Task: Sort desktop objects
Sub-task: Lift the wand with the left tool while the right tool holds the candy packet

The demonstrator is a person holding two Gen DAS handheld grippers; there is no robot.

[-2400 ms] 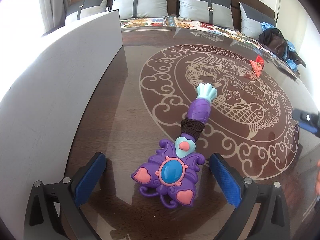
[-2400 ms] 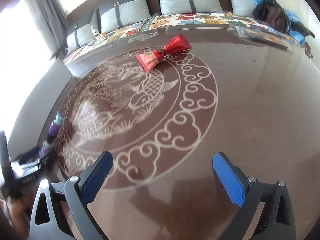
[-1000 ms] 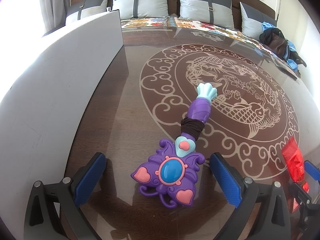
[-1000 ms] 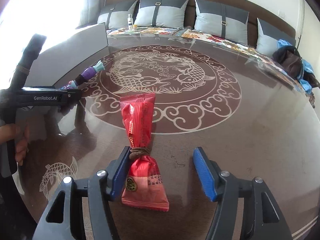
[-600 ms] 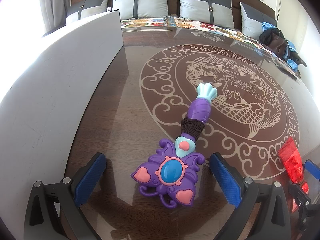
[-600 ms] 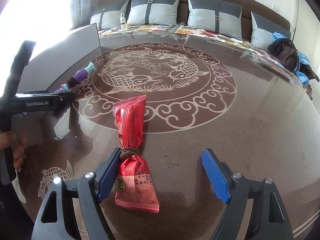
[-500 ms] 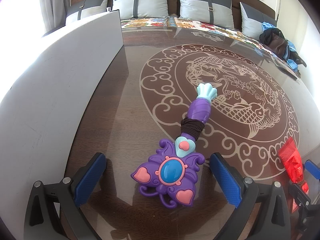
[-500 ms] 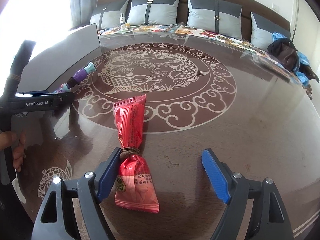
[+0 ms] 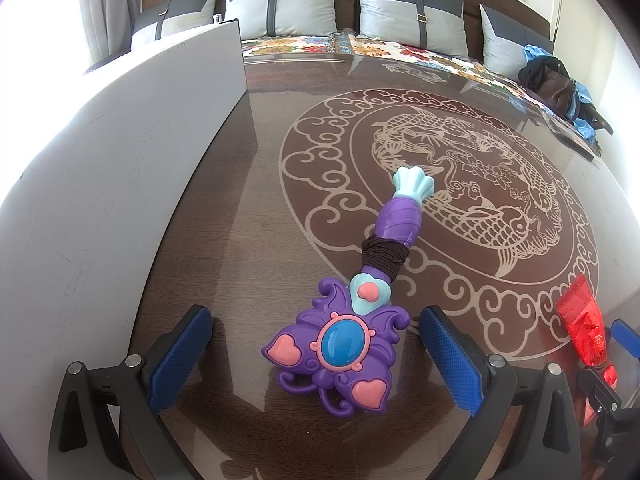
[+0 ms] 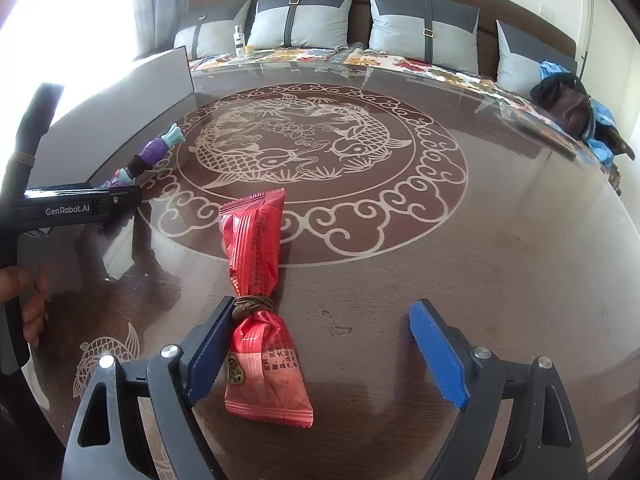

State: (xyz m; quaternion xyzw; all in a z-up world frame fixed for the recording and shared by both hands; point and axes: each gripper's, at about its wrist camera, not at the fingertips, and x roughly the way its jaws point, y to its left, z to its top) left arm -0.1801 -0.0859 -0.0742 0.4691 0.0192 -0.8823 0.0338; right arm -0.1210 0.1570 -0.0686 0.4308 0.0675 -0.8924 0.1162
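From the left wrist view, the wand (image 9: 360,308) lies flat on the table (image 9: 248,248). Its long axis runs from the butterfly head, nearest the camera, away and a little to the right, and the pale blue handle tip points toward the fish medallion (image 9: 460,184). A dark band (image 9: 385,255) is wound around the shaft just above the head. The left gripper (image 9: 316,354) has its jaws wide apart, one on each side of the butterfly head and touching neither side. A grey panel (image 9: 120,152) stands along the table's left edge, close beside the wand. At the far right the red packet (image 9: 586,332) lies beside the medallion's border, with a blue tip of the right gripper next to it.

From the right wrist view, the packet (image 10: 260,296) lies lengthwise away from the camera, cinched near its middle by a brown band (image 10: 252,304). The right gripper (image 10: 320,354) is open around the near half: its left finger (image 10: 208,354) touches the packet at the band, while the right finger stands well clear. The wand (image 10: 150,158) sits further left beside the panel (image 10: 132,108), partly hidden behind the left gripper's black body. A hand (image 10: 24,308) holds that gripper's handle. Cushions (image 10: 312,16) and a dark bag (image 10: 568,106) lie beyond the table.
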